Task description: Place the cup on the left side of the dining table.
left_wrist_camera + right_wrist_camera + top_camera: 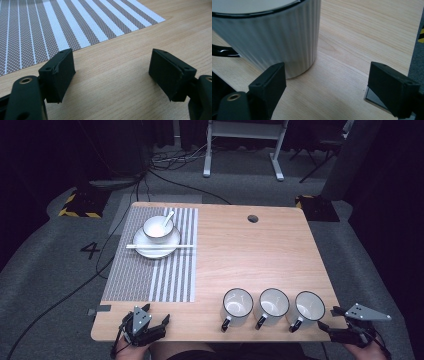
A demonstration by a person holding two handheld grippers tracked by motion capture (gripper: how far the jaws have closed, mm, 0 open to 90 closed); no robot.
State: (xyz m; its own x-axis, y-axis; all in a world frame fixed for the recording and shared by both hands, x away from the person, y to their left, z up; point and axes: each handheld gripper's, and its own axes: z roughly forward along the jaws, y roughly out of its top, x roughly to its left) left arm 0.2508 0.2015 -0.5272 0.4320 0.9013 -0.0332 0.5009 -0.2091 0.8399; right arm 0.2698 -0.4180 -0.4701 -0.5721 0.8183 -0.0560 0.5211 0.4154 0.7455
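Black jaws of the right gripper (325, 90) are seen spread wide with bare table (362, 37) between them, nothing pinched, and the ribbed white mug (274, 37) is found just beside the near jaw — whether touching cannot be told. That mug (309, 308) stands rightmost of three in a row near the front edge, close to the middle mug (273, 305). A sideways closing could knock it into that neighbour, or a jaw could catch its black handle (223, 51) and spin it. The left gripper (112, 75) is likewise held open over bare wood, beside the striped placemat (62, 22) — no risk is posed there.
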